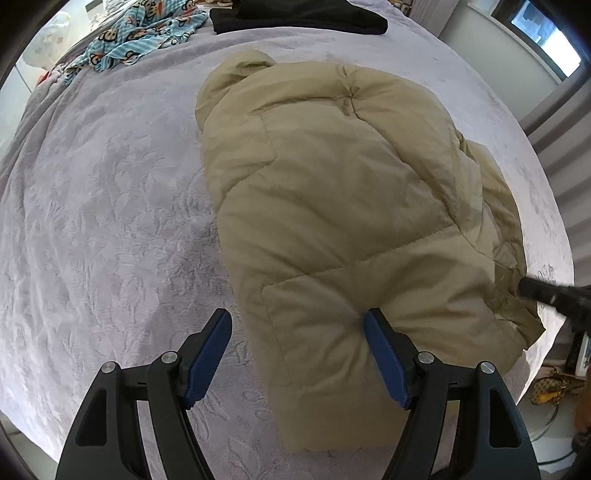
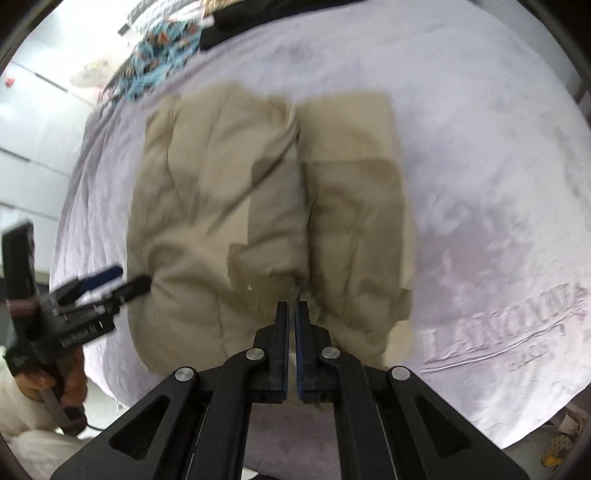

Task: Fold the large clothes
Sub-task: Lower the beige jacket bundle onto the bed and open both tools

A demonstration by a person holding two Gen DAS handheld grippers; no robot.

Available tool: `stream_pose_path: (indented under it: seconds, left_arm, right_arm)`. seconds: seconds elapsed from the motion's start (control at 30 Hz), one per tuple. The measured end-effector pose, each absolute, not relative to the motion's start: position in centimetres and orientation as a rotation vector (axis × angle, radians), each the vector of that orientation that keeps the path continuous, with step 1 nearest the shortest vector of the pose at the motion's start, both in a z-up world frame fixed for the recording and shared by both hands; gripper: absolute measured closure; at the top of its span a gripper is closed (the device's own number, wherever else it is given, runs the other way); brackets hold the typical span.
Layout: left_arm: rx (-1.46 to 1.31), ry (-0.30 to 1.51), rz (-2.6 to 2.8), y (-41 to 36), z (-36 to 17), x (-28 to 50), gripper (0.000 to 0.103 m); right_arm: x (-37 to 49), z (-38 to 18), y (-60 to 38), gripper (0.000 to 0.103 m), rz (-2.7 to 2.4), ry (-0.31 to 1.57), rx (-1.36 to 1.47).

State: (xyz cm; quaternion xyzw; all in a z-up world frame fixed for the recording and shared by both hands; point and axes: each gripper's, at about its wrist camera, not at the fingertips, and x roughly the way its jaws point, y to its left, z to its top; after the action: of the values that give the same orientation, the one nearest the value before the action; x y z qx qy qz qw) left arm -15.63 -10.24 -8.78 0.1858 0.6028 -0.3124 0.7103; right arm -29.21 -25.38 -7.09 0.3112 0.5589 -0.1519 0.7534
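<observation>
Pale lavender blanket with an embossed leafy pattern covers the whole bed, and in the right wrist view there's raised lettering pressed into it near the right edge. Lying on that blanket, around the middle of the bed, is the big khaki puffer jacket, already bunched into a long padded bundle with its hood end pointing toward the far side of the bed.

Left claw has its blue pads spread wide apart, holding nothing. One finger sits over the bare blanket, and the other is right against the near-left part of the jacket, looks like it's touching the fabric. You can also see that same claw from the right camera, jaws apart at the jacket's edge, with the person's hand on its handle.

Right claw is basically closed, pads nearly together with only a thin slit between them, right at the near edge of the jacket. That view is motion-blurred, so I honestly can't tell if any cloth is pinched in there.

Up at the far end of the bed there's a blue monkey-print cloth and a folded black garment, both well apart from the jacket.
</observation>
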Motion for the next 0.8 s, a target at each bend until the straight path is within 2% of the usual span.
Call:
stream_pose_path:
  seconds: [0.3, 0.33, 0.37, 0.4, 0.8]
  left_arm:
    - [0.420, 1.352, -0.684, -10.4, -8.4, -15.4, 0.028]
    - [0.422, 1.344, -0.683, -10.4, -8.3, -15.4, 0.023]
    - [0.428, 1.339, -0.680, -10.3, -8.4, -15.2, 0.003]
    - [0.437, 1.327, -0.673, -10.4, -8.4, -15.2, 0.000]
    - [0.386, 1.378, -0.639, -10.3, -9.3, -13.5, 0.000]
  right_arm:
    - [-29.8, -8.1, -28.7, 0.099, -0.409, 1.206, 0.809]
    - [-29.9, -8.1, -28.8, 0.099, -0.413, 1.205, 0.813]
    - [-29.9, -8.1, -28.9, 0.099, -0.414, 1.203, 0.816]
    - [-29.9, -8.2, -29.0, 0.099, -0.415, 1.202, 0.817]
    - [-29.4, -8.2, -30.1, 0.099, -0.412, 1.214, 0.772]
